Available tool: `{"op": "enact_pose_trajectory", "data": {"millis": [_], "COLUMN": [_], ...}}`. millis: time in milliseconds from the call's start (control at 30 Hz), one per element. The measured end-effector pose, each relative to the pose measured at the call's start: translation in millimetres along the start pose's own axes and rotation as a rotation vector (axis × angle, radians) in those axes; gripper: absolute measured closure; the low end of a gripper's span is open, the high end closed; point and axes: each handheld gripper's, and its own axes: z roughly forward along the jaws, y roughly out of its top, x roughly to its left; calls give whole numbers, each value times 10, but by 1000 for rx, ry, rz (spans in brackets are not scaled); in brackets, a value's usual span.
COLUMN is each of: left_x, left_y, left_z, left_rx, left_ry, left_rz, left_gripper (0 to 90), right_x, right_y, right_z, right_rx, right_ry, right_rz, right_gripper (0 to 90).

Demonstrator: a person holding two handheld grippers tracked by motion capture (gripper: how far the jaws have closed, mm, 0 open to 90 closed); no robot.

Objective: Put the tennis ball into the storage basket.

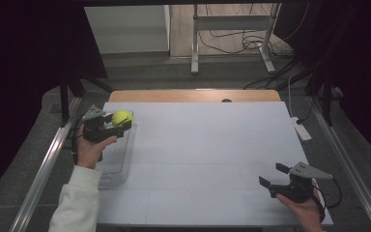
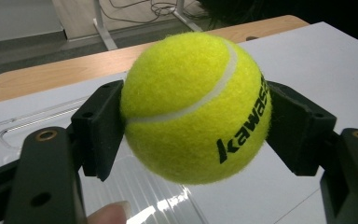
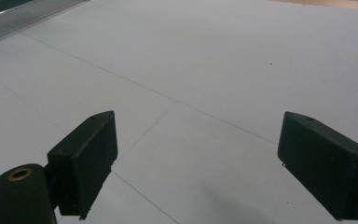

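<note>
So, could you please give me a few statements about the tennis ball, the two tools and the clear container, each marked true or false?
1. The left tool is shut on the tennis ball. True.
2. The ball rests on the table. False: it is held up between the pads, above the clear container.
3. The right tool is open with nothing between its pads. True.
4. The right tool hangs over the clear container. False: it is at the table's near right corner, while the container lies along the left edge.
5. The ball is orange. False: it is yellow-green with black lettering.
</note>
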Motion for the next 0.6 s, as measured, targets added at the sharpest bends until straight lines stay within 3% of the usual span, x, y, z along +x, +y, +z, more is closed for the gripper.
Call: {"op": "enact_pose_trajectory", "data": {"millis": [600], "left_x": [221], "left_y": [-41], "left_z": [22], "left_rx": [8], "left_ry": [48], "left_rz": [-39], "left_gripper": [265], "right_x": [-4], "right_y": [2], "right_z": [-5], "right_rx": [-1], "right_ry": [-1], "right_rz": [1], "right_gripper": [120]}}
